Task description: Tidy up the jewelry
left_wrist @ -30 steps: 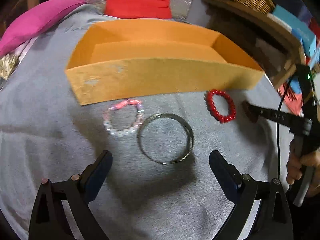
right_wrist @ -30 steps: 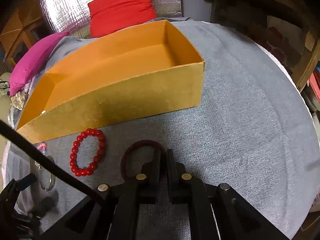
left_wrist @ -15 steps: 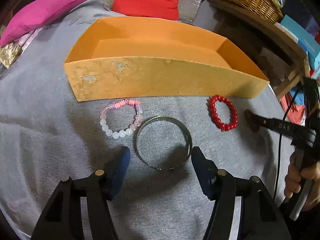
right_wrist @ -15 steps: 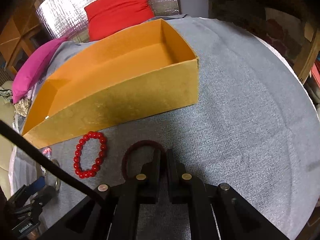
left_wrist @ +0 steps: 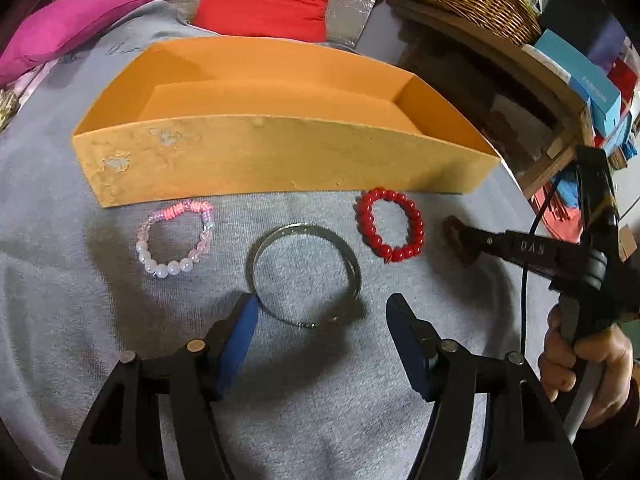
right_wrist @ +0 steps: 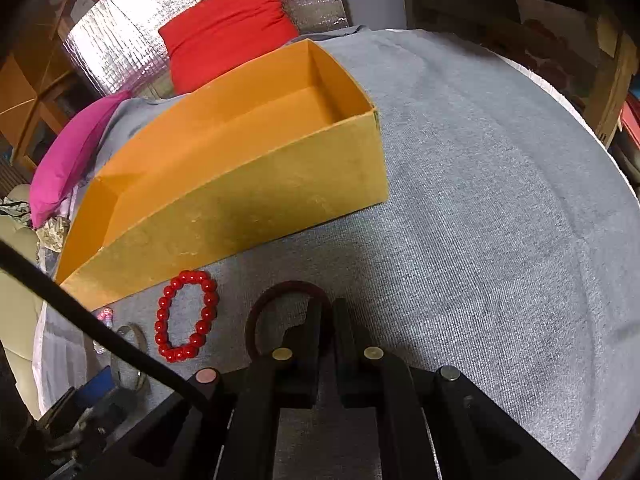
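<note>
Left gripper (left_wrist: 322, 330): low over the grey cloth (left_wrist: 320, 420), jaws spread wide, blue pads either side of the near arc of the metal bangle (left_wrist: 303, 274). Left pad tip touches or nearly touches the rim; right pad stands apart from it.

Right gripper (right_wrist: 328, 322): fingers drawn together, clamped on the right side of the dark maroon bangle (right_wrist: 276, 312), whose ring extends left of the fingers. A hand (left_wrist: 584, 364) grips its handle at the right edge of the left wrist view.

Metal bangle: flat on the cloth, ring open upward.

Red bead bracelet (left_wrist: 390, 230): flat, oval, long axis running toward the box; between the two bangles.

Pink and pearl bracelet (left_wrist: 174, 242): flat, left of the metal bangle, just before the box.

Orange box (left_wrist: 280, 160): long, open-topped, lengthwise across behind the jewelry; visible interior holds nothing.
</note>
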Demonstrator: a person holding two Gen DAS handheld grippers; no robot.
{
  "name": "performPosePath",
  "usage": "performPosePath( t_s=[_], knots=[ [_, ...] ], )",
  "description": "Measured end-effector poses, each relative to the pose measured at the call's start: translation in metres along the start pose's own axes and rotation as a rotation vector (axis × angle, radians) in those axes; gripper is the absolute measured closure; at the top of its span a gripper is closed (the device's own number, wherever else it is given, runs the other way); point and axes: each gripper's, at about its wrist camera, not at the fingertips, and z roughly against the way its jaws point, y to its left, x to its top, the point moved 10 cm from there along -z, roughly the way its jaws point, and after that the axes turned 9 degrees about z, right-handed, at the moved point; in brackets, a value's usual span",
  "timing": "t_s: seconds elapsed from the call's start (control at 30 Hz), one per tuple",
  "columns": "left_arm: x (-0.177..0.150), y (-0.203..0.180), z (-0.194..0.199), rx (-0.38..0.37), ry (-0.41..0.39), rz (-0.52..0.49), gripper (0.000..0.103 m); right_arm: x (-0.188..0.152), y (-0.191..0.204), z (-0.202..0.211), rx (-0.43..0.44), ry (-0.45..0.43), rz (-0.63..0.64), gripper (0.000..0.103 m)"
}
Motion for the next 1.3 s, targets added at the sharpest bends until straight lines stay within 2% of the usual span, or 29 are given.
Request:
performPosePath(
  t_s=[0.1,0.27,0.47,0.67,0.7,0.8,1.1,1.3],
  knots=[
    [0.0,0.01,0.0,0.044,-0.013,-0.007,0.035,0.001,-0.002,0.001,-0.001,0.002,0.001,0.095],
    [0.003,0.013,0.0,0.057,-0.027,0.007,0.029,0.002,0.0,-0.001,-0.006,0.0,0.003,0.095],
    [0.01,0.008,-0.009,0.108,-0.049,-0.036,0.027,0.001,0.001,-0.001,0.0,-0.004,0.006,0.094],
    [0.011,-0.001,-0.015,0.125,-0.064,-0.102,0.027,0.0,0.003,-0.001,-0.005,0.0,0.039,0.094],
    [0.011,-0.002,-0.015,0.129,-0.067,-0.114,0.028,0.0,0.004,0.0,-0.004,0.002,0.041,0.094],
    [0.011,-0.002,-0.016,0.146,-0.078,-0.139,0.04,-0.001,0.004,0.0,0.003,0.008,0.042,0.094],
    [0.012,-0.006,-0.016,0.161,-0.078,-0.161,0.04,-0.001,0.01,0.002,-0.049,0.004,0.084,0.094],
    [0.006,-0.002,-0.01,0.198,-0.076,-0.186,0.04,0.0,0.015,0.004,-0.068,-0.005,0.085,0.095]
  ],
)
